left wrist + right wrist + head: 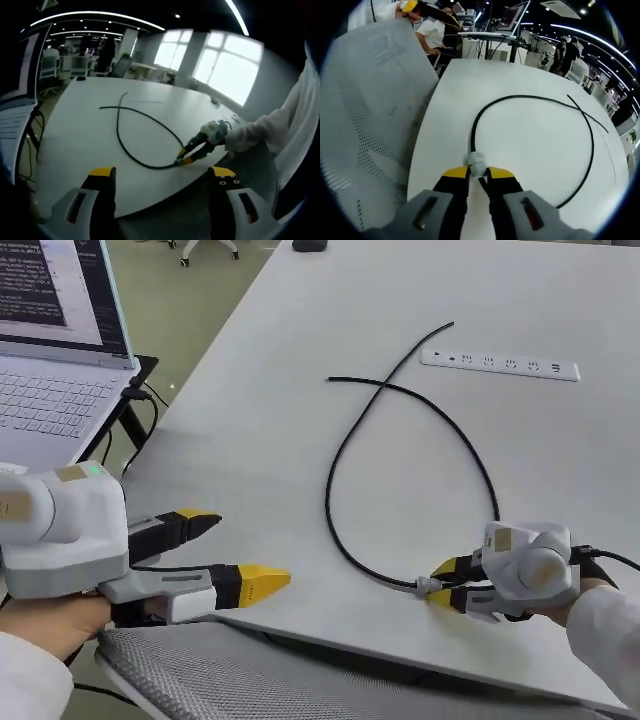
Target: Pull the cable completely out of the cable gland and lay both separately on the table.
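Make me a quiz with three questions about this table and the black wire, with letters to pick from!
1. Where is the power strip?
A inside a box; B on a shelf; C on the table, beyond the cable
2. What colour is the cable?
A red; B black; C green
3. How is the left tool?
A open, holding nothing; B shut on the cable; C shut on a cup

Answers:
1 C: it lies flat on the far side of the white top, past the loop.
2 B: it shows dark black against the white top.
3 A: its yellow-tipped jaws stand apart with nothing between them, while the right tool pinches the white gland.
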{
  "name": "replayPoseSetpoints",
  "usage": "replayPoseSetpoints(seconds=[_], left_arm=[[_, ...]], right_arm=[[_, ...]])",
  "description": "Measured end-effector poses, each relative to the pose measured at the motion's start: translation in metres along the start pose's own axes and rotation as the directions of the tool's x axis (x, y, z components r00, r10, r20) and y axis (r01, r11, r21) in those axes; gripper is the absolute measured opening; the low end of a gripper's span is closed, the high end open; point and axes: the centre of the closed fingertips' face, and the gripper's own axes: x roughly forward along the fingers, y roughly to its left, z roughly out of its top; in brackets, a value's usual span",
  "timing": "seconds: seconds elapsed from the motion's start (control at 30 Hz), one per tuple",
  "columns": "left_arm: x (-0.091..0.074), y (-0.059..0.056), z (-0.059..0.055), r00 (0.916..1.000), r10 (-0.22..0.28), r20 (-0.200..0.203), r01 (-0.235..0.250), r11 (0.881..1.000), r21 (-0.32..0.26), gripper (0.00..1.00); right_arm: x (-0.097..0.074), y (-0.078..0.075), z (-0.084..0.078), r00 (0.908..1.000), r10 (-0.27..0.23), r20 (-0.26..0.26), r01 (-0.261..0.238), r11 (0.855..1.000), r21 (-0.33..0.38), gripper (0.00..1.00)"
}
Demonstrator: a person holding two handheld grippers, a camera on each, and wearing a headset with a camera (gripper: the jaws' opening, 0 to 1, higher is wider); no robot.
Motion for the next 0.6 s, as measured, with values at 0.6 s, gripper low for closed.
replayPoseSetpoints(seconds=[0.6], left_arm=[[0.017, -0.025, 0.042, 0.9916, -0.122, 0.041, 0.115, 0.981, 0.154, 0.62]], right_arm=[[-0.083, -0.007, 0.068, 0.9797, -0.142, 0.142, 0.14, 0.99, 0.023, 0.12]])
